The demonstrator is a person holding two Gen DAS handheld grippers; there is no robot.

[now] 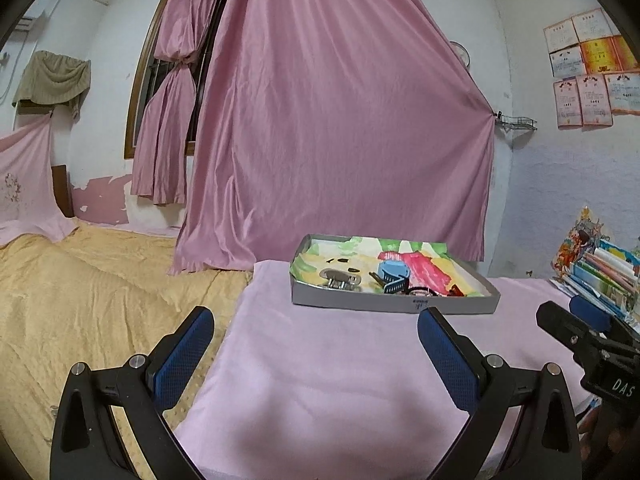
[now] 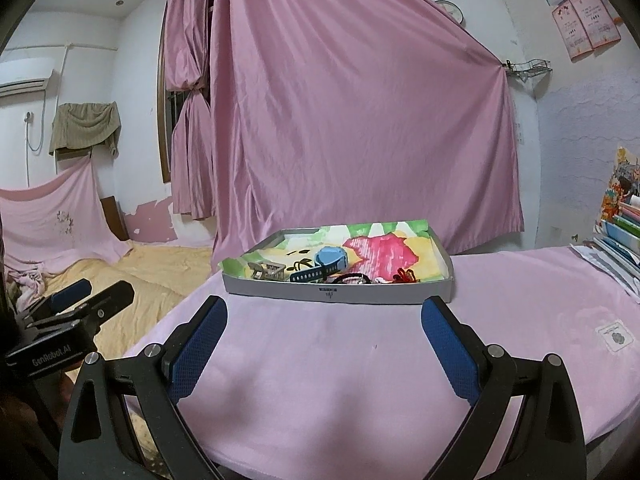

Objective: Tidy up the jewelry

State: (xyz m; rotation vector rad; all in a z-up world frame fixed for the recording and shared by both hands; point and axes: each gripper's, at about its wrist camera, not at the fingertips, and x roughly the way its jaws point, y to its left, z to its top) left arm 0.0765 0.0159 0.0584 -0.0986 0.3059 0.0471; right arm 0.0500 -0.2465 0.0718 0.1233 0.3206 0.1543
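Left view: my left claw [image 1: 316,330] gapes wide, empty, over the pink cloth [image 1: 320,380] on the table; "DAS" reads on my right claw's body.
Tray [image 1: 392,304]: ahead on the cloth, holding a blue watch [image 1: 394,274] and a metal clip [image 1: 340,280].
Right view: my right claw [image 2: 322,320] also wide, empty; "GenRobot.AI" on the left claw.
Tray contents: watch, red string [image 2: 406,276], drawing liner.
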